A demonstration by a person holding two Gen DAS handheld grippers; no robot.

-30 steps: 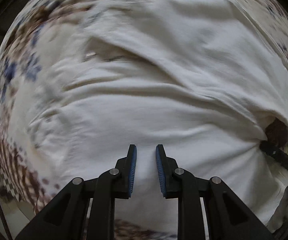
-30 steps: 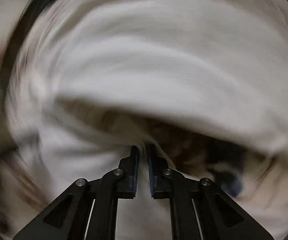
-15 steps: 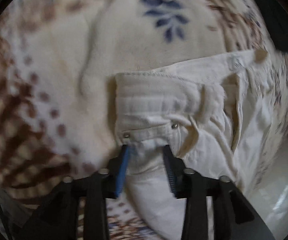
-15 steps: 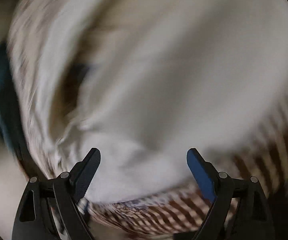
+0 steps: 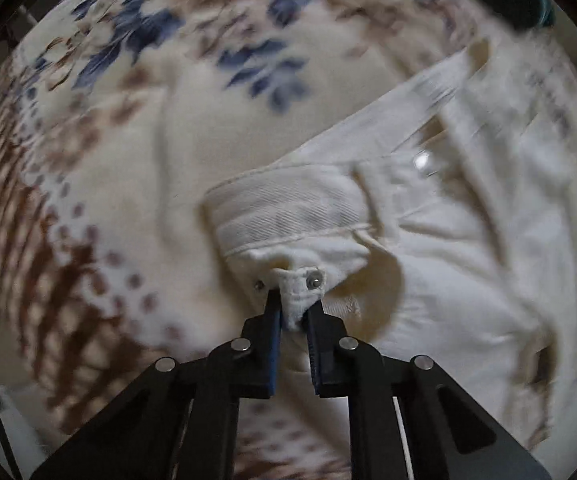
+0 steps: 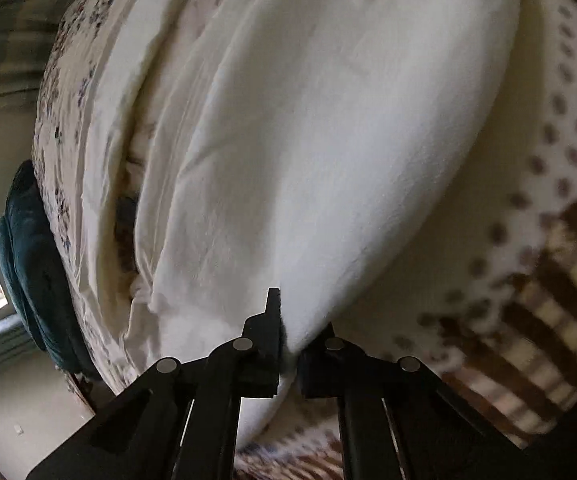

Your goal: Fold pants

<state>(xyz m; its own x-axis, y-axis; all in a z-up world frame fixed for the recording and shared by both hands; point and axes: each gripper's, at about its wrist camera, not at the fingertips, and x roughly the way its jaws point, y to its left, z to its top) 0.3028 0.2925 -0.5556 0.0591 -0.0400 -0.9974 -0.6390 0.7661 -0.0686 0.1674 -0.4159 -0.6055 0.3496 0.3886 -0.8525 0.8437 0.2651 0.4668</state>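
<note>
The white pants (image 5: 440,248) lie on a cream blanket (image 5: 136,168) printed with blue leaves and brown dots and stripes. In the left wrist view the waistband runs from the centre toward the far right, its twill weave visible, and a metal button (image 5: 421,159) glints on the cloth farther right. The rest of the garment spreads to the right and toward the near edge, creased and partly blurred.

The left gripper (image 5: 293,306) has just been closing and is now clenched on the pants: a small fold of white fabric near the waistband corner sits between its 2 fingers (image 5: 273,320), and both blue pads press on it. A rivet (image 5: 314,279) shows on that fold just beyond the fingertips, and a 2nd, smaller rivet lies just to its left.

In the right wrist view the pants (image 6: 296,152) fill most of the frame as a broad, smooth sweep of white cloth running from the near centre to the far edge, with looser folds bunched along its left side. The right gripper (image 6: 288,320) has also just been closing and now grasps the cloth's edge, which is pinched between its fingers. The patterned blanket (image 6: 536,216) shows to the right, and along the left. A dark teal cushion (image 6: 32,264) sits at the left edge, just beside the blanket's border.
</note>
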